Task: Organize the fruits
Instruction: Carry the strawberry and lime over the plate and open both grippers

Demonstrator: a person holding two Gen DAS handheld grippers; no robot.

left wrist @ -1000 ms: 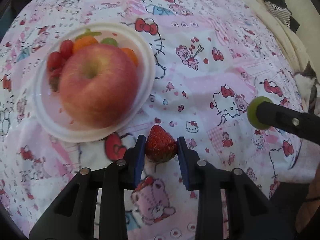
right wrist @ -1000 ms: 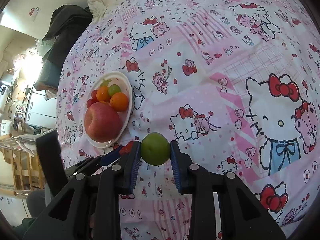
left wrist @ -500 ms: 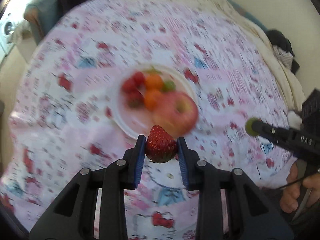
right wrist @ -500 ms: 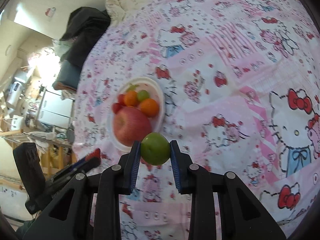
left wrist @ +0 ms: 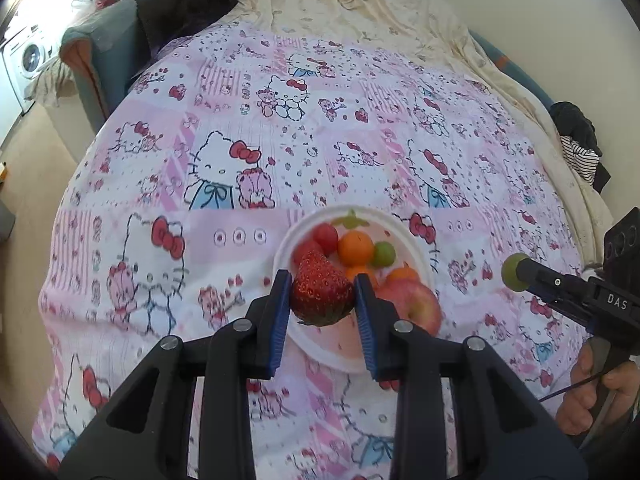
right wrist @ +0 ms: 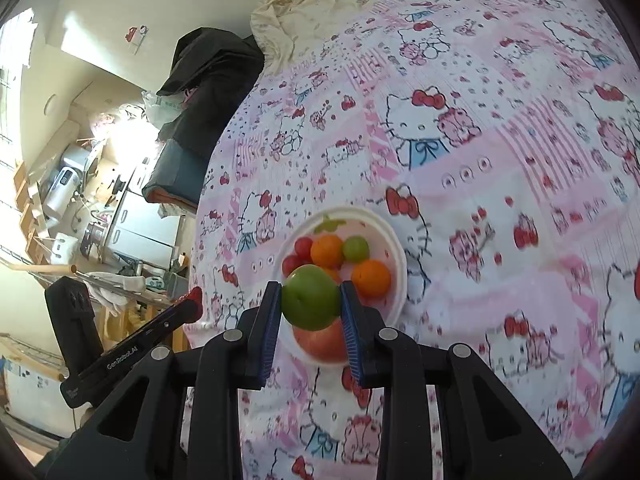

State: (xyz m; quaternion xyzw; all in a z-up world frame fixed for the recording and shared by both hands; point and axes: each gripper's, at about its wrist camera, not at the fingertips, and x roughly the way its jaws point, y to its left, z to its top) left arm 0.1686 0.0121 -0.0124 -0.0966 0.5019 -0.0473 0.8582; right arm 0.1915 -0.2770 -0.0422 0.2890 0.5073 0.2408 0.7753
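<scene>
My left gripper (left wrist: 322, 296) is shut on a red strawberry (left wrist: 320, 294) and holds it high above the white plate (left wrist: 416, 246). My right gripper (right wrist: 308, 300) is shut on a green round fruit (right wrist: 310, 298), also high above the plate (right wrist: 394, 240). The plate holds a red apple (left wrist: 418, 306), oranges (left wrist: 354, 246), a small green fruit (left wrist: 384, 254) and small red fruits (left wrist: 325, 236). The right gripper's tip with the green fruit shows at the right of the left wrist view (left wrist: 514, 272). The left gripper's tip shows in the right wrist view (right wrist: 194, 300).
The plate lies on a bed with a pink Hello Kitty sheet (left wrist: 248, 168). A cream blanket (left wrist: 360, 12) is bunched at the far end. Dark clothes lie on a chair (right wrist: 208, 80) beside the bed. A washing machine (left wrist: 24, 60) stands far left.
Both grippers have risen well above the bed with their fruits still held. The plate now looks smaller and sits just beyond both sets of fingertips.
</scene>
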